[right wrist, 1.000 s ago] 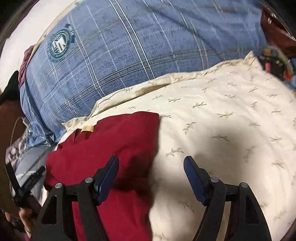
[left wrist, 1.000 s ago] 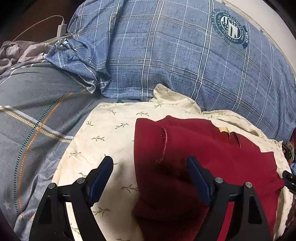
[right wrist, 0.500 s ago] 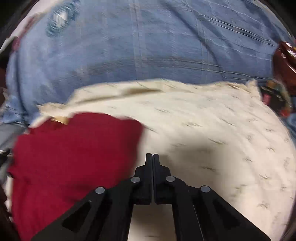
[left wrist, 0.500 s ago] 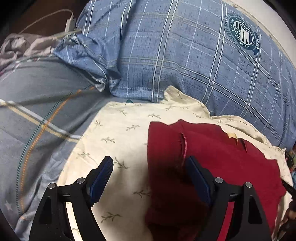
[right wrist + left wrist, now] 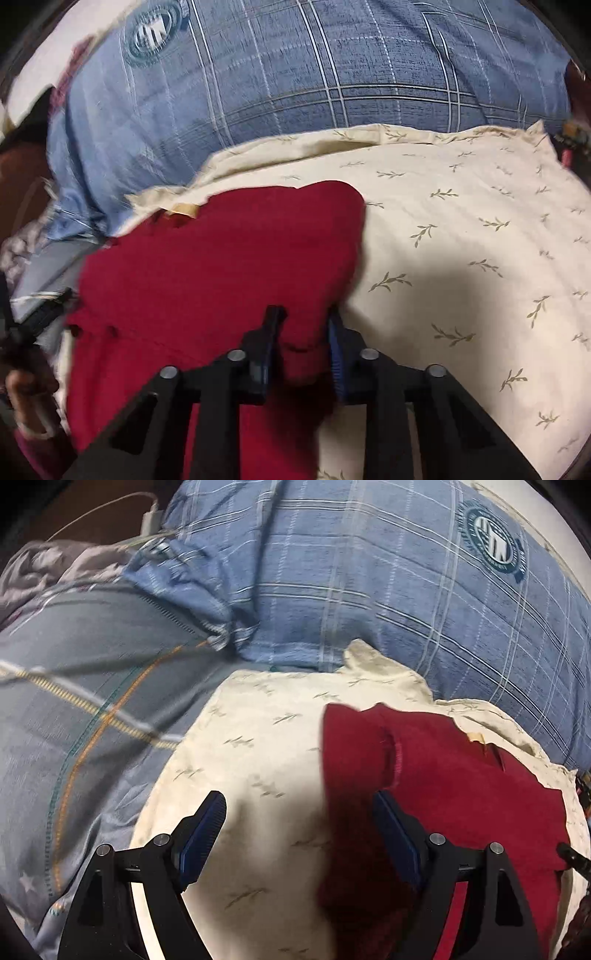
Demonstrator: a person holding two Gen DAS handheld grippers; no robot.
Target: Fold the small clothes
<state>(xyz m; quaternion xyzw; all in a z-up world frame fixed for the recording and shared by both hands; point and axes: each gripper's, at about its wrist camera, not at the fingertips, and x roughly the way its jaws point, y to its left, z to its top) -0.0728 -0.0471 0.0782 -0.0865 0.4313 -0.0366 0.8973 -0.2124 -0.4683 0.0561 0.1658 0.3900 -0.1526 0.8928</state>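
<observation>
Since 0.5 s ago our right tongs (image 5: 301, 343) have moved onto the red garment (image 5: 221, 266), now pinching its right edge. It lies on the cream leaf-print sheet (image 5: 461, 240) before the blue plaid pillow (image 5: 369, 583). Left tongs (image 5: 299, 838) hang spread over its left edge.

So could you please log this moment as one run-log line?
left gripper: open, above red garment's edge | right gripper: shut on red garment | surface: cream leaf-print pillow

home bedroom, blue plaid pillow (image 5: 388, 572), cream leaf-print pillowcase (image 5: 461, 229), grey bedsheet (image 5: 74, 701)
</observation>
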